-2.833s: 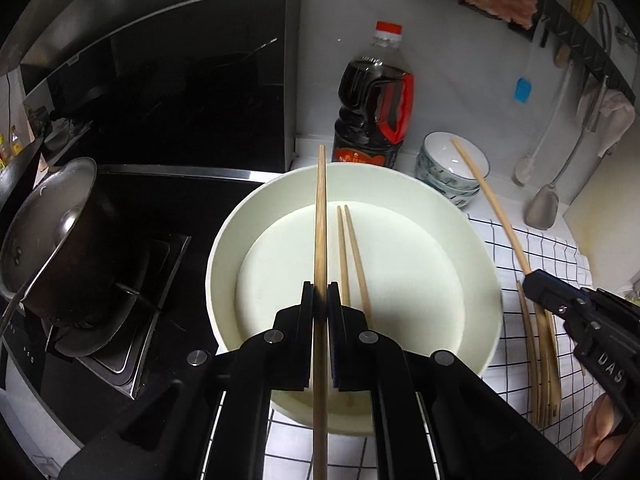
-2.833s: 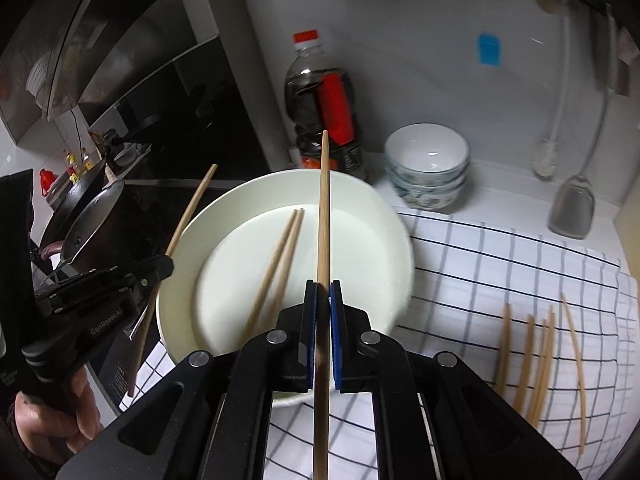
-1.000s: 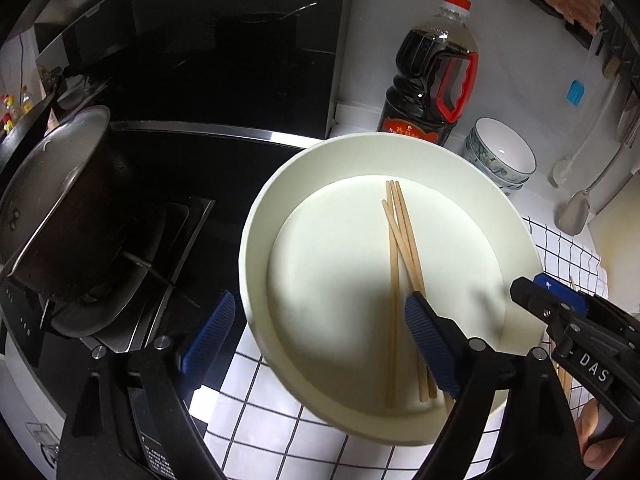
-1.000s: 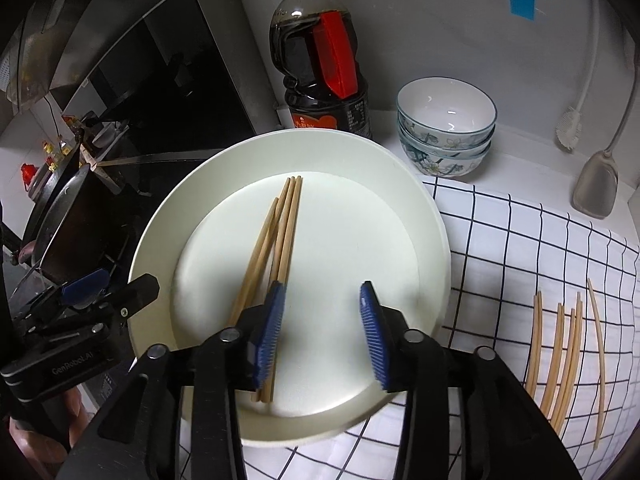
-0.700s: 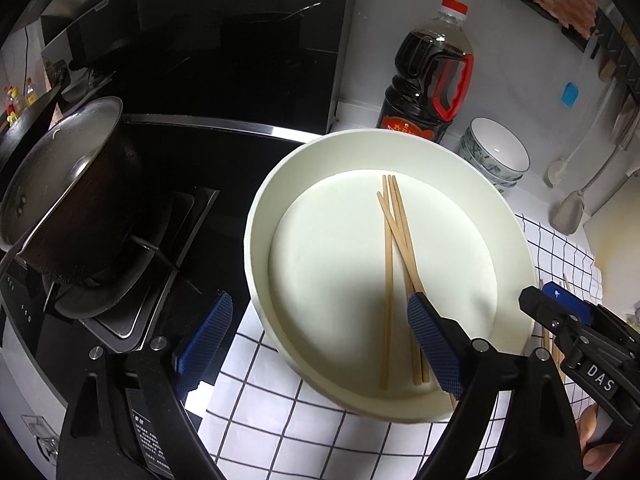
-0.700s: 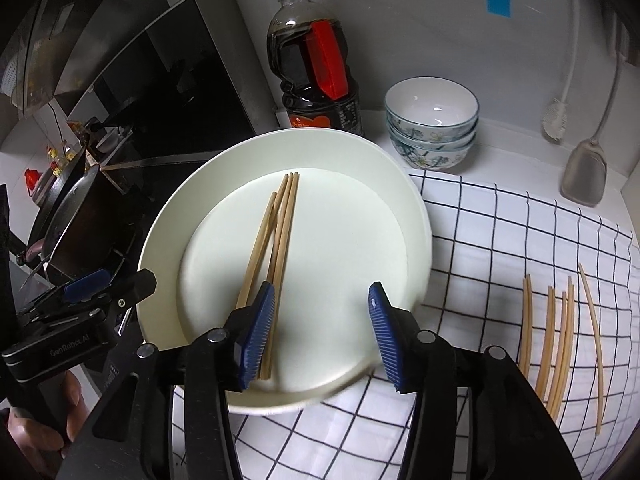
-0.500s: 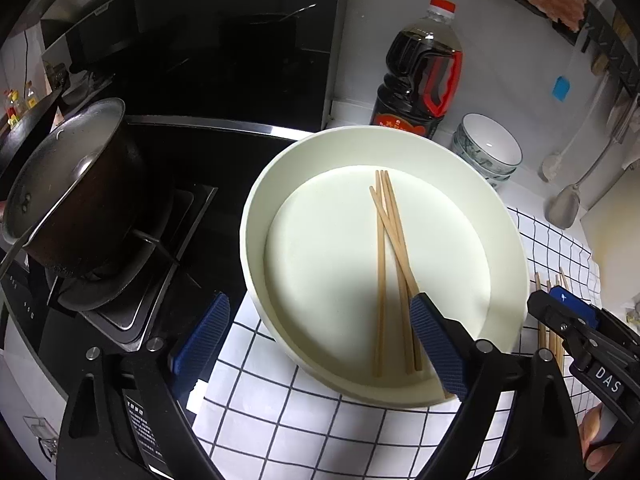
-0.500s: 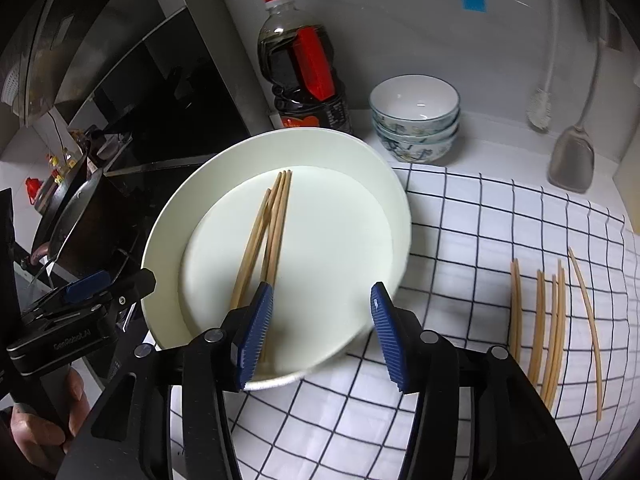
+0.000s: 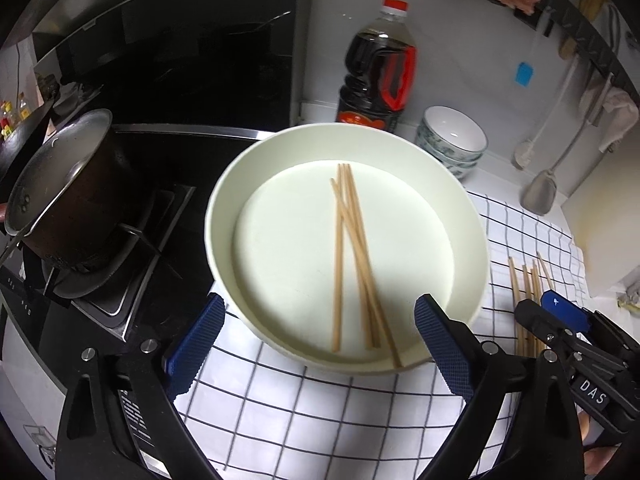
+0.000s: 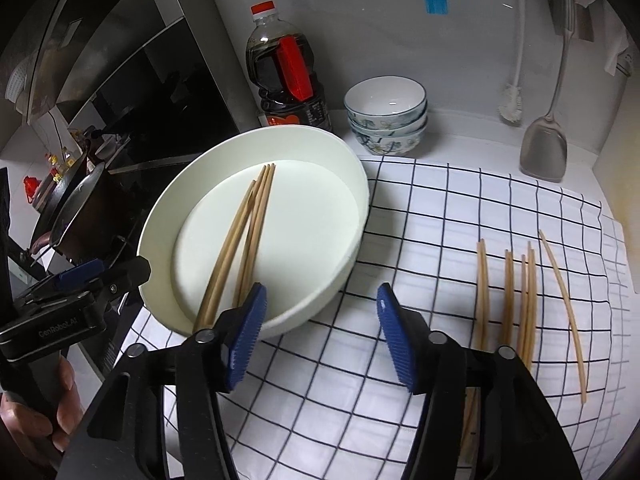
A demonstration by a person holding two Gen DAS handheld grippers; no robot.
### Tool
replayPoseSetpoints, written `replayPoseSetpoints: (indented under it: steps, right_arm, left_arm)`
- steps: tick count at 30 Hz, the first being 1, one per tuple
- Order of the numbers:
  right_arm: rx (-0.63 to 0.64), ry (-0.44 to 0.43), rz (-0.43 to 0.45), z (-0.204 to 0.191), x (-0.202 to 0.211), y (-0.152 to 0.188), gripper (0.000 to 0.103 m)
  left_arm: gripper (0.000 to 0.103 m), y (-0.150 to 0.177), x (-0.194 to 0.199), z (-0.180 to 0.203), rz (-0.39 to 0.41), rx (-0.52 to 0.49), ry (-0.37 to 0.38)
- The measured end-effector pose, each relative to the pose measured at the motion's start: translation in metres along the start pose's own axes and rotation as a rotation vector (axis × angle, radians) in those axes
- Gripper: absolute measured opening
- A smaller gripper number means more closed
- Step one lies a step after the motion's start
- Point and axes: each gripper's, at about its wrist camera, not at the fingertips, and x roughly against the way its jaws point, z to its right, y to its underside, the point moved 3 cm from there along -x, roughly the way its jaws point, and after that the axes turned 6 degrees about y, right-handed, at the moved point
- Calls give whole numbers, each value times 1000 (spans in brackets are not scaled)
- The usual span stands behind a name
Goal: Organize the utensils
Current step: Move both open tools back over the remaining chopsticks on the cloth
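Several wooden chopsticks [image 9: 352, 248] [image 10: 244, 240] lie together in a white round dish [image 9: 224, 216] [image 10: 352, 184]. More loose chopsticks [image 10: 528, 292] [image 9: 528, 280] lie on the checked cloth to the dish's right. My left gripper [image 9: 318, 312] hovers over the dish's near rim. Its jaws are opening wide, with only the rim and the chopstick ends below them. My right gripper [image 10: 322, 296] hangs over the cloth at the dish's near right edge. Its jaws are opening too, and nothing is between them. Each gripper also shows in the other's view, held by a hand [image 10: 52, 404].
A dark sauce bottle [image 9: 376, 76] and stacked bowls [image 9: 452, 140] stand behind the dish by the wall. A pot [image 9: 60, 196] sits on the stove at left. A metal spatula [image 10: 544, 152] hangs at the right, and the checked cloth [image 10: 440, 220] covers the counter.
Both grippers were shut on a chopstick each; those now lie in the dish. Both jaws have opened and drawn back, the right one widening and shifting right over the cloth.
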Motion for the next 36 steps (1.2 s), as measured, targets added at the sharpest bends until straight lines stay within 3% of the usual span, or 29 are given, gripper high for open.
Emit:
replayPoseSetpoints:
  steps: [11, 18, 36]
  right_arm:
    - [12, 43, 4, 26, 21, 24, 78]
    - [-36, 77, -10, 51, 31, 42, 78]
    - [-154, 126, -5, 114, 55, 80, 78]
  left_arm:
    - [97, 14, 5, 34, -14, -29, 15]
    - [97, 28, 3, 51, -31, -43, 22]
    - [97, 53, -3, 117, -72, -195, 32]
